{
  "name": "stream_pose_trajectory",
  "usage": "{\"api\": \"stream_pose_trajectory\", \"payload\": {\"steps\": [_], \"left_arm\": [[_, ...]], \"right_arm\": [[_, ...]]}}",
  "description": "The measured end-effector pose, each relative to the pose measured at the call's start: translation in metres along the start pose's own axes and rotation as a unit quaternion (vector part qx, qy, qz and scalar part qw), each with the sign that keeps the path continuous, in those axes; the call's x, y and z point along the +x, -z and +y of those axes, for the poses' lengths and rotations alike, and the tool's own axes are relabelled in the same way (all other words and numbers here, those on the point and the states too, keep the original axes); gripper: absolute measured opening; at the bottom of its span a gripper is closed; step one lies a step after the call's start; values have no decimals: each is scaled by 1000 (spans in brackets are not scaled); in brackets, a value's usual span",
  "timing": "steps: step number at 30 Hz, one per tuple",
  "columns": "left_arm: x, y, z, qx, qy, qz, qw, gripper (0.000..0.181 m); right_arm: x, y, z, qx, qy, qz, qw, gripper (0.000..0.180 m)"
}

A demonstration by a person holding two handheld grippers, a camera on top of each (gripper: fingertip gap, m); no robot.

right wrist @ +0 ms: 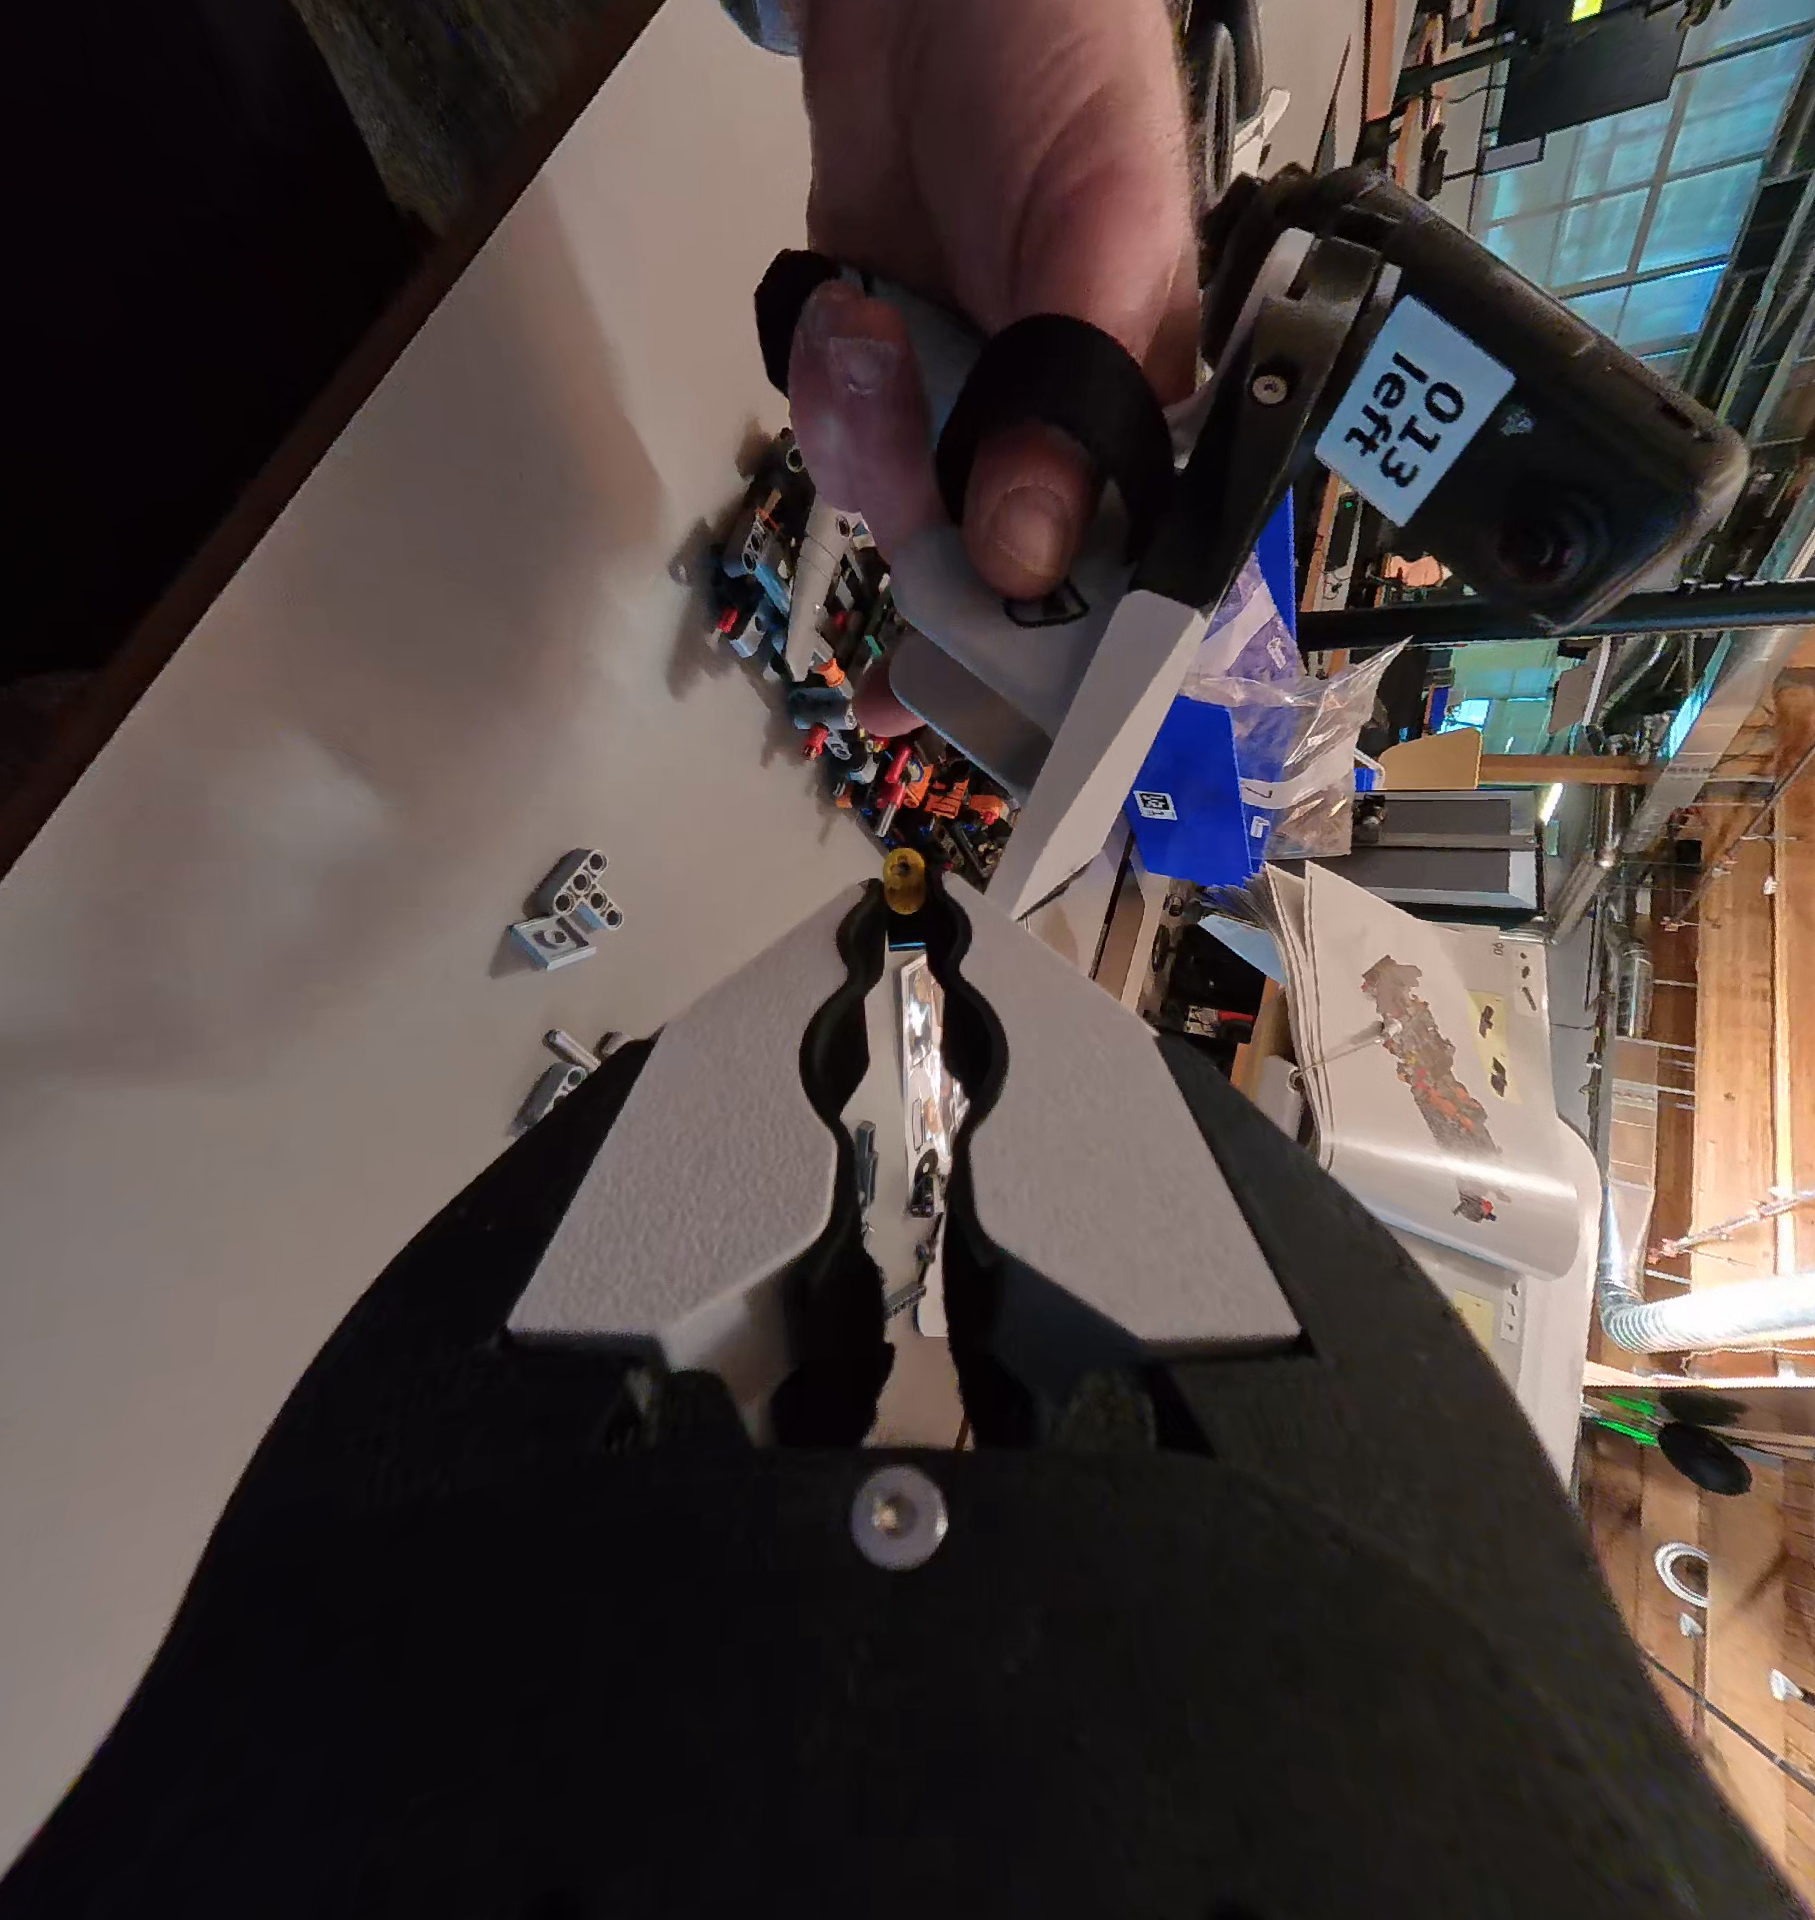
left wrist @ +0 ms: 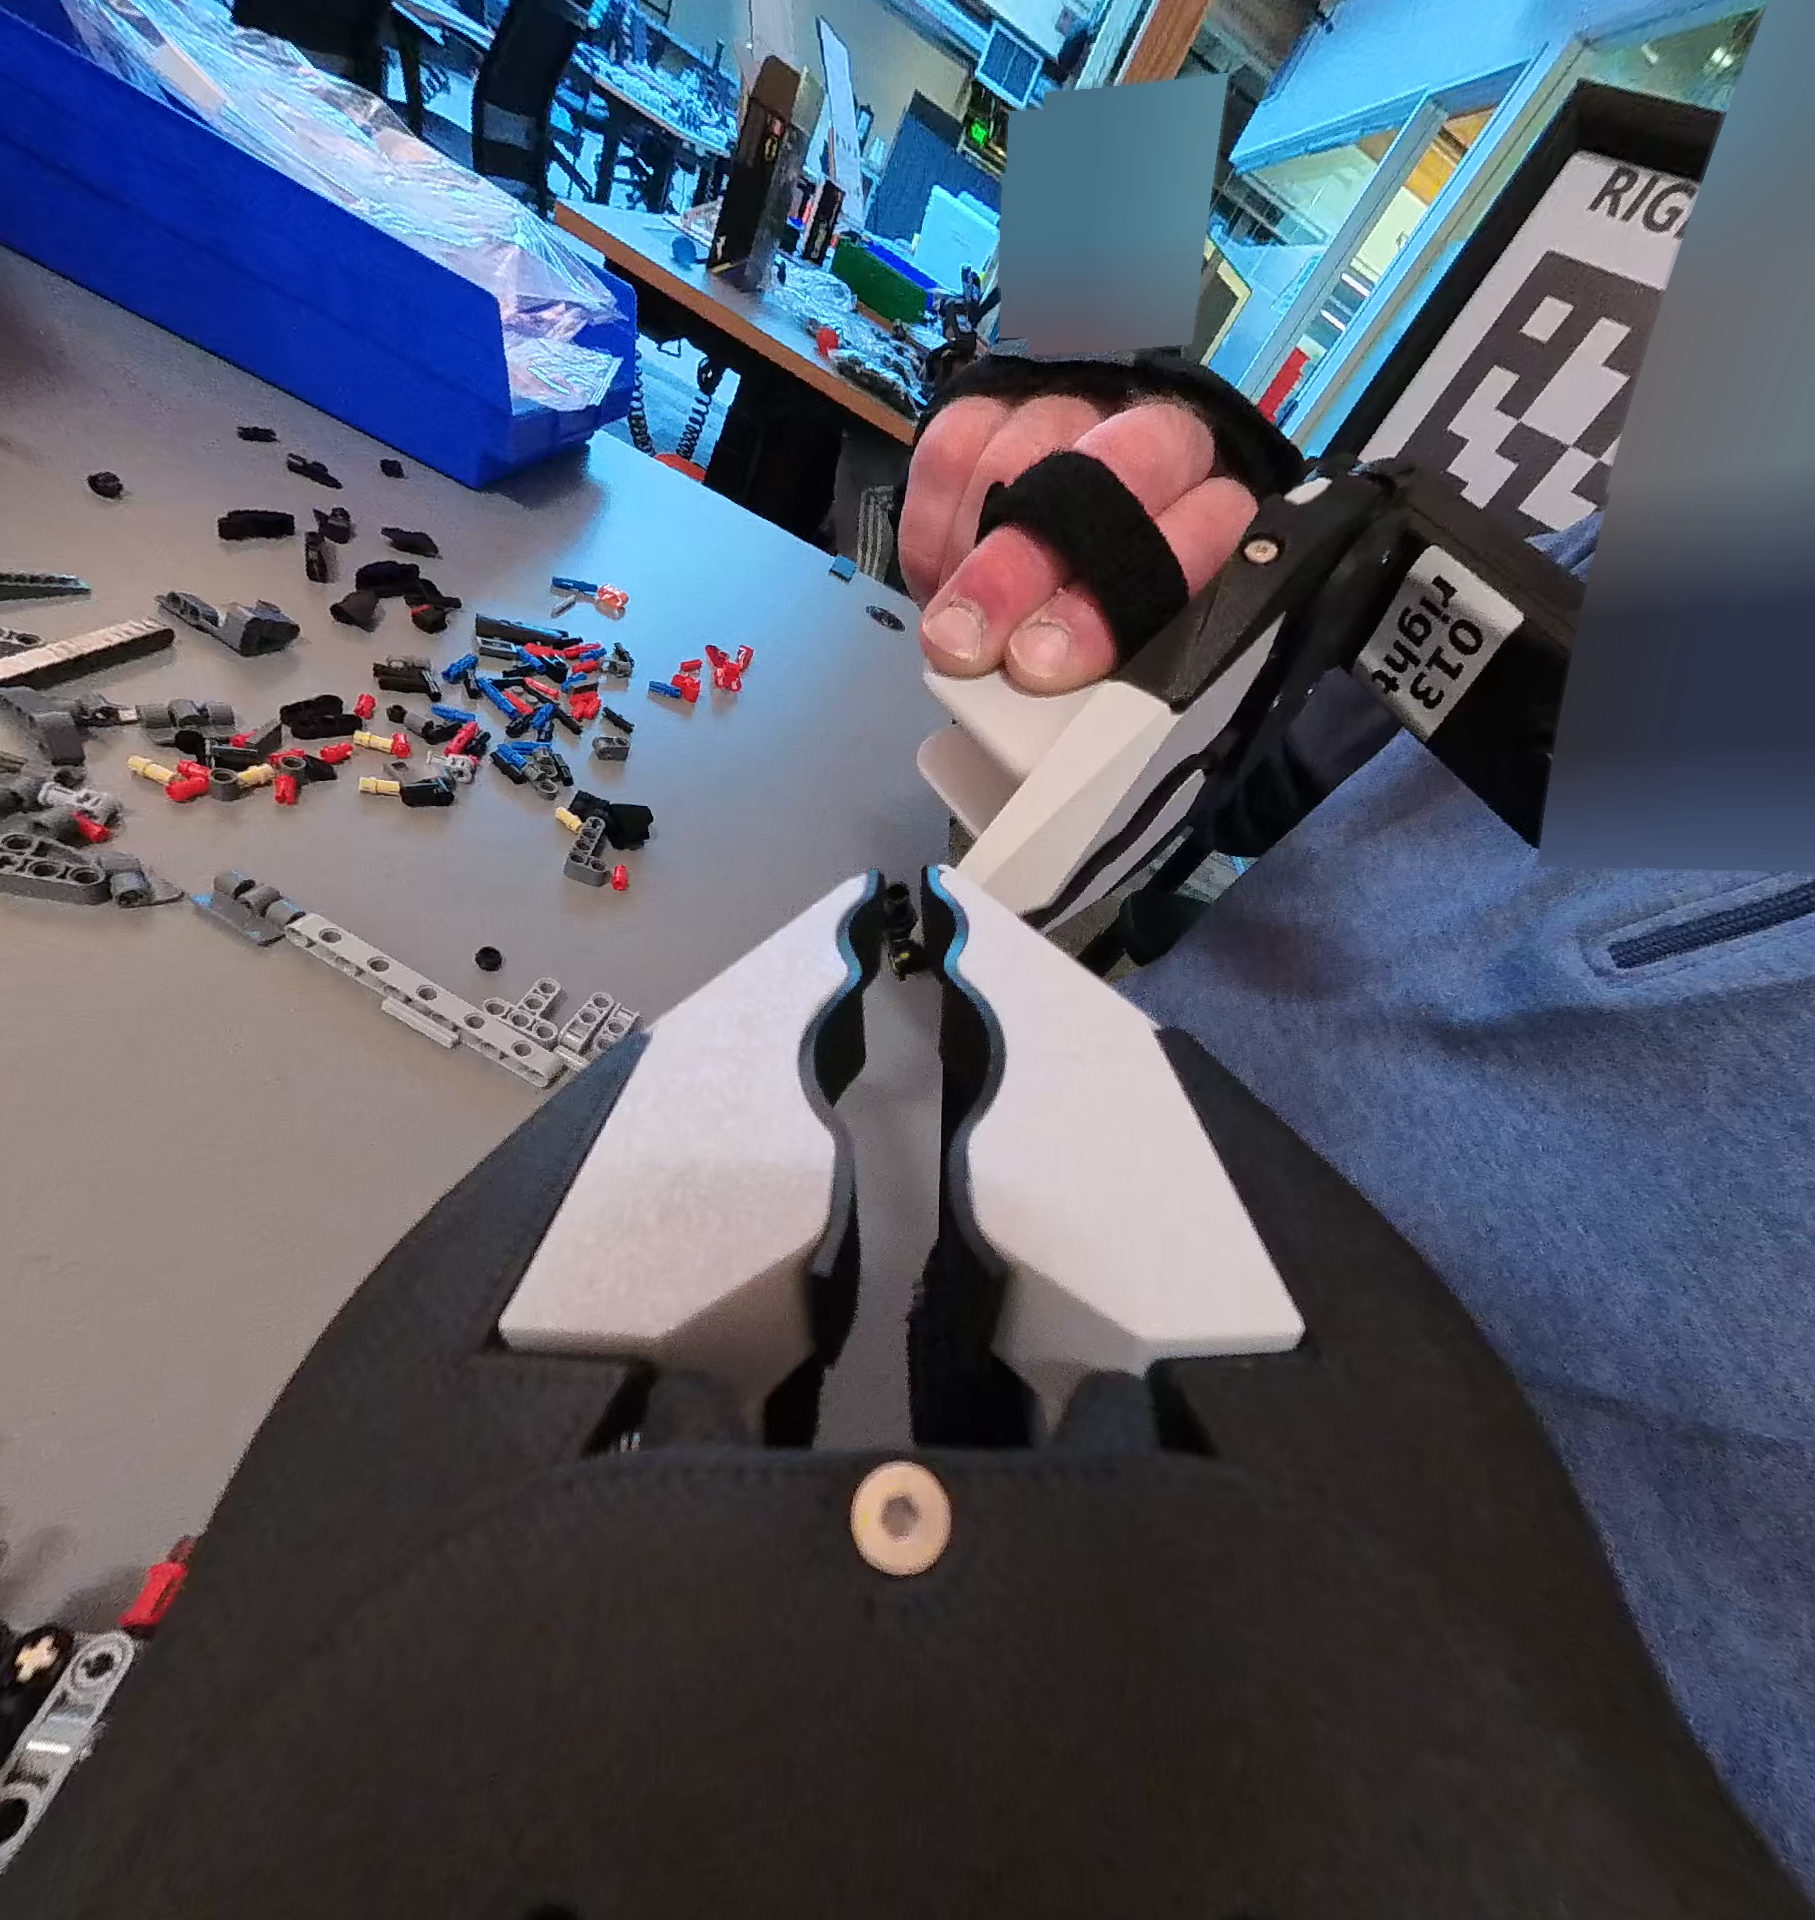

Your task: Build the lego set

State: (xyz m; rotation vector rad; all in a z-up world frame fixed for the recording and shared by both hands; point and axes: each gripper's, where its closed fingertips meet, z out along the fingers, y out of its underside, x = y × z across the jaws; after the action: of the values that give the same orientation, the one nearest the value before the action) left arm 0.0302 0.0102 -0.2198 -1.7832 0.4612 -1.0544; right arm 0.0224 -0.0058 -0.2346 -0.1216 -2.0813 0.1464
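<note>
My left gripper [left wrist: 908, 914] is pinched on a small black pin [left wrist: 898, 914] at the fingertips; right gripper [right wrist: 905, 899] is clamped on a yellow round piece [right wrist: 904, 873]. Tips nearly meet above the table [left wrist: 259, 1195], prob. so I can mate pin w/ yellow piece in mid-air. Half-built lego model [right wrist: 841, 675] lies on the table beyond, loose pins & beams [left wrist: 487, 717] spread out w/in reach, instruction booklet [right wrist: 1422, 1060] open to the side for ref.

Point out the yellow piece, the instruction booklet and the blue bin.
yellow piece [right wrist: 904, 881]: right wrist view, its round face.
instruction booklet [right wrist: 1422, 1049]: right wrist view, open page.
blue bin [left wrist: 290, 281]: left wrist view, side wall.
</note>
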Motion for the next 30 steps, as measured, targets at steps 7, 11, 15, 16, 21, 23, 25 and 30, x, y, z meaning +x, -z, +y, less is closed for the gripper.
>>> {"api": "stream_pose_trajectory", "payload": {"steps": [7,11,15,16,21,23,25,30], "left_arm": [[-2,-3,5,-14,4,-2,1000,2],[-4,-5,7,-24,-10,-11,1000,2],[-6,-6,6,-25,-28,-23,999,2],[-7,-6,6,-26,-30,-25,999,2],[-9,-6,5,-22,-36,-37,998,1],[-12,-5,3,-17,-38,-44,998,1],[-14,-5,4,-20,-39,-50,998,1],[-19,-5,3,-15,-41,-64,997,2]], "right_arm": [[-4,-1,1,-11,26,-6,1000,4],[-7,-3,3,-18,32,-8,999,4],[-6,-3,5,-18,26,-8,999,4],[-6,-3,5,-18,25,-8,999,4],[-5,-3,8,-17,19,-6,1000,4],[-3,-3,10,-21,19,-1,1000,4],[-5,-5,13,-25,18,-6,1000,5],[-11,-7,17,-35,11,-25,999,21]]}}
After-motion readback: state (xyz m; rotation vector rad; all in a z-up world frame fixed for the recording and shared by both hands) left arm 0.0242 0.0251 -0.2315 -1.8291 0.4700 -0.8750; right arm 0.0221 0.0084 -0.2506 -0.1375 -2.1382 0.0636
